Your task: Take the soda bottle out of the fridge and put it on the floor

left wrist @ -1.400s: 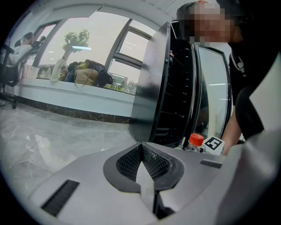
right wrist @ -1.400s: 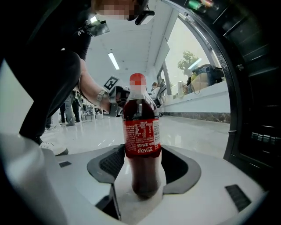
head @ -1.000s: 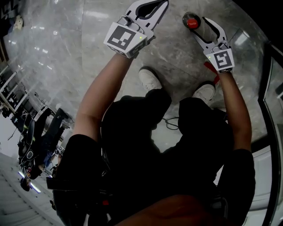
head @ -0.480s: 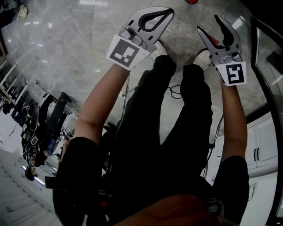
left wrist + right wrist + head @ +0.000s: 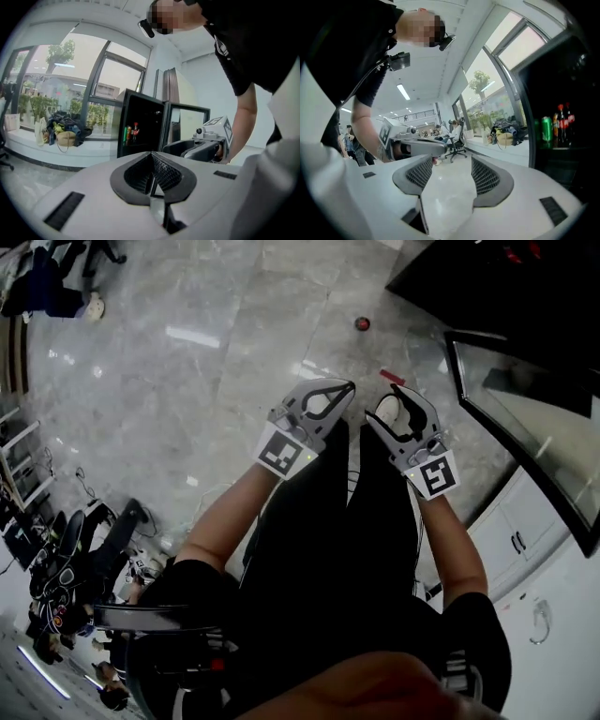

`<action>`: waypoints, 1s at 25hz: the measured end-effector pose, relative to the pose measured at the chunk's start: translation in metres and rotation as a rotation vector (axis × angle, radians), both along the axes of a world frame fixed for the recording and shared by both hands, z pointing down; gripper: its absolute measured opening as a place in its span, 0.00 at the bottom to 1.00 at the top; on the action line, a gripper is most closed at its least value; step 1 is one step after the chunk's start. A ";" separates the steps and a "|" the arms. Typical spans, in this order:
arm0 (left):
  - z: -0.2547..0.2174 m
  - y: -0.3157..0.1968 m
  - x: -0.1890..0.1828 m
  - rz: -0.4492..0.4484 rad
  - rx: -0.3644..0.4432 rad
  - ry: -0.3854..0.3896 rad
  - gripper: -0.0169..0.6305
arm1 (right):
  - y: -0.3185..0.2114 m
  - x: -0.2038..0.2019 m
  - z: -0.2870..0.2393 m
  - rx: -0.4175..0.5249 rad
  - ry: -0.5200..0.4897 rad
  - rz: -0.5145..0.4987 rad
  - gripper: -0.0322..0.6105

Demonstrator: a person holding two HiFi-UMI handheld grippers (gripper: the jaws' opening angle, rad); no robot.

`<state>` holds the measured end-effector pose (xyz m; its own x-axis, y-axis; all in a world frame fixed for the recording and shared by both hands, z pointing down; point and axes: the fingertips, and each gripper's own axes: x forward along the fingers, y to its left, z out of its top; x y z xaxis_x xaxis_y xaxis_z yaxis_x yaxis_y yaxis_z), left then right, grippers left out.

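Person standing, both arms held out ahead over dark trousers.

Left tongs (image 5: 345, 388): tips pressed together, nothing between them. The left gripper view shows the two ribbed pads (image 5: 165, 171) meeting.

Right tongs (image 5: 382, 406): spread wide and empty. In the right gripper view only bare floor shows in the gap.

The two tongs are side by side, near each other but not touching.

Soda bottle (image 5: 362, 323): stands on the grey marble floor (image 5: 187, 381). From above it shows as little more than a small red cap. It is in front of the fridge (image 5: 469, 277) and well apart from both tongs.

Fridge door (image 5: 525, 427): glass-fronted, swung open.

On a shelf inside are a green can (image 5: 547, 130) and dark bottles (image 5: 563, 121) with red labels.
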<state>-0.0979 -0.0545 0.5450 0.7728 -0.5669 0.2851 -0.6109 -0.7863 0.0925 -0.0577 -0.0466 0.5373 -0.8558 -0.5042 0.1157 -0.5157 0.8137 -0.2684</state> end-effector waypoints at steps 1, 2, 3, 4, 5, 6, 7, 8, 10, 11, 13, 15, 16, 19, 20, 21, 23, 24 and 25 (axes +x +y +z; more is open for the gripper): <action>-0.027 0.007 0.004 0.007 0.010 0.026 0.03 | 0.006 0.001 -0.028 0.010 0.000 0.006 0.47; -0.053 0.015 0.007 0.016 0.019 0.051 0.03 | 0.012 0.003 -0.056 0.021 0.001 0.013 0.47; -0.077 0.022 0.010 0.027 0.027 0.074 0.03 | 0.018 0.005 -0.082 0.035 0.004 0.022 0.47; -0.099 0.030 0.013 0.042 0.035 0.090 0.03 | 0.023 0.009 -0.107 0.052 0.010 0.032 0.47; -0.118 0.037 0.015 0.061 0.045 0.098 0.03 | 0.028 0.013 -0.129 0.074 0.017 0.042 0.47; -0.135 0.044 0.018 0.081 0.057 0.101 0.03 | 0.033 0.018 -0.150 0.099 0.024 0.051 0.47; -0.149 0.049 0.021 0.099 0.067 0.104 0.03 | 0.037 0.025 -0.167 0.119 0.030 0.059 0.47; -0.163 0.052 0.023 0.110 0.072 0.110 0.03 | 0.041 0.032 -0.180 0.132 0.036 0.063 0.47; -0.186 0.058 0.028 0.115 0.073 0.119 0.03 | 0.050 0.046 -0.200 0.135 0.034 0.066 0.47; -0.197 0.062 0.031 0.111 0.071 0.120 0.03 | 0.055 0.051 -0.209 0.132 0.029 0.065 0.47; -0.216 0.073 0.038 0.097 0.069 0.121 0.03 | 0.068 0.060 -0.223 0.123 0.033 0.049 0.47; -0.232 0.084 0.050 0.067 0.064 0.136 0.03 | 0.078 0.071 -0.237 0.115 0.023 0.026 0.47; -0.239 0.085 0.057 0.050 0.059 0.142 0.03 | 0.078 0.077 -0.245 0.114 0.002 0.019 0.47; -0.255 0.088 0.082 0.034 0.065 0.139 0.03 | 0.078 0.094 -0.268 0.127 -0.042 -0.021 0.46; -0.261 0.092 0.091 0.039 0.069 0.143 0.03 | 0.082 0.099 -0.274 0.131 -0.042 -0.043 0.45; -0.267 0.098 0.099 0.042 0.075 0.148 0.03 | 0.087 0.105 -0.280 0.134 -0.040 -0.066 0.39; -0.280 0.107 0.114 0.038 0.100 0.156 0.03 | 0.095 0.118 -0.292 0.149 -0.044 -0.104 0.24; -0.285 0.108 0.120 0.029 0.114 0.158 0.03 | 0.095 0.125 -0.298 0.161 -0.051 -0.113 0.17; -0.288 0.107 0.125 0.016 0.125 0.161 0.03 | 0.093 0.132 -0.303 0.171 -0.057 -0.117 0.11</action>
<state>0.0275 0.0529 0.2567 0.8122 -0.5771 0.0852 -0.5831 -0.8075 0.0896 0.0746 0.0462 0.2344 -0.9123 -0.4093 -0.0134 -0.4030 0.9033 -0.1471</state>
